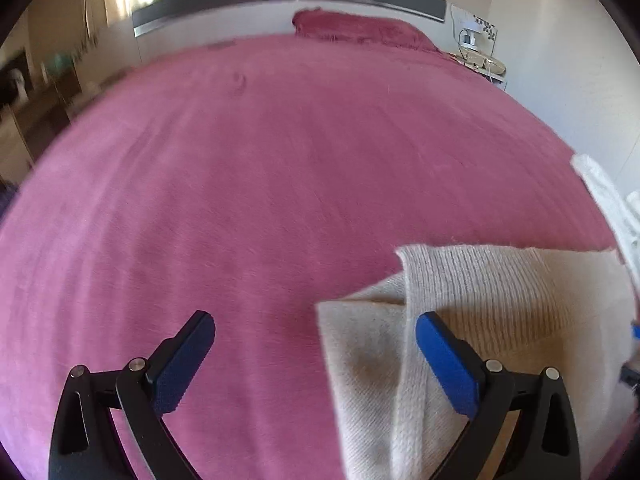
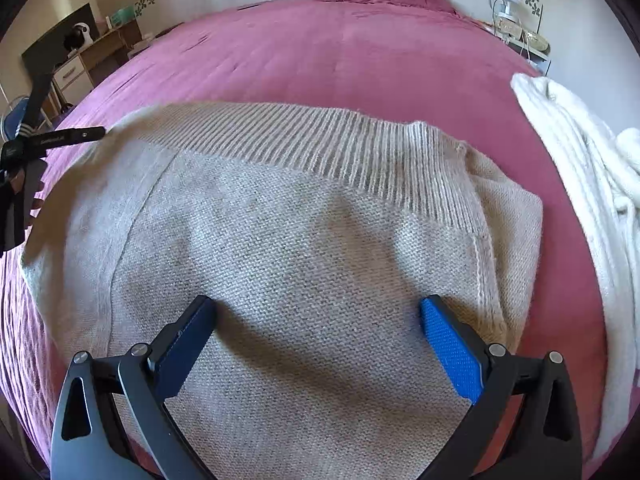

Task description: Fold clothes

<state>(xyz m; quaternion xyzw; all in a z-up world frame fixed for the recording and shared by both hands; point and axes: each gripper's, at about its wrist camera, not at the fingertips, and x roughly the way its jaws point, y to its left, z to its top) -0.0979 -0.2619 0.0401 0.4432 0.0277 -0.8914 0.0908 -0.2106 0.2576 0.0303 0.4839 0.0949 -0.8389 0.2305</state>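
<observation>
The beige sweater point(image 2: 304, 232) lies on the pink bed point(image 2: 320, 48), seemingly folded into a rough rectangle with its ribbed hem on top; a final fold or tidying probably remains. The right gripper point(image 2: 318, 332) hovers over it, jaws wide and empty. The left gripper point(image 1: 316, 344), also wide and empty, straddles its left edge. White clothes point(image 2: 580, 168) wait beside it.

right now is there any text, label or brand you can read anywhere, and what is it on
No text can be read in either view.
Left tongs: small pale print on the black arm seen in the right wrist view, too small and blurred to read.
Beige sweater: no tag or label showing.
White garment: none showing.
Pink bedspread: none.
</observation>
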